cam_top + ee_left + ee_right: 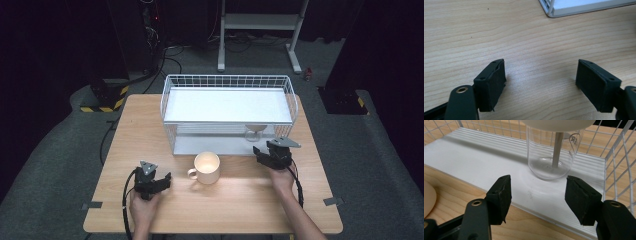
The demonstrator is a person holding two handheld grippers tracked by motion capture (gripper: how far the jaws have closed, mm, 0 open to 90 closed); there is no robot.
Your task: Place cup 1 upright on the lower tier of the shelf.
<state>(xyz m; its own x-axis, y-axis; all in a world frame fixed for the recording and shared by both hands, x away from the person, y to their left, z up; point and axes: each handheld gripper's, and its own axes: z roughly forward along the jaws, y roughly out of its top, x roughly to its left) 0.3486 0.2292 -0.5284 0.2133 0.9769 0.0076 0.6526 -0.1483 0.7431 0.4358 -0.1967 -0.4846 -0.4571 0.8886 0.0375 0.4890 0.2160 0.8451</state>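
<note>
A light wooden table [240, 197] stands on grey carpet [45, 165] in a dim room whose far end falls into darkness, with a white metal stand [260, 22] behind it, black cables [170, 55] trailing over the floor and yellow-and-black striped bases [102, 97] at either side.

Lab or recording studio, not a home. Wooden table [225, 195] alone on grey carpet [50, 165], dark surroundings. Hazard-striped stand bases [104, 102] at 10 and 2 o'clock; cables [165, 60] and a white metal frame [260, 30] at 12 o'clock.
</note>
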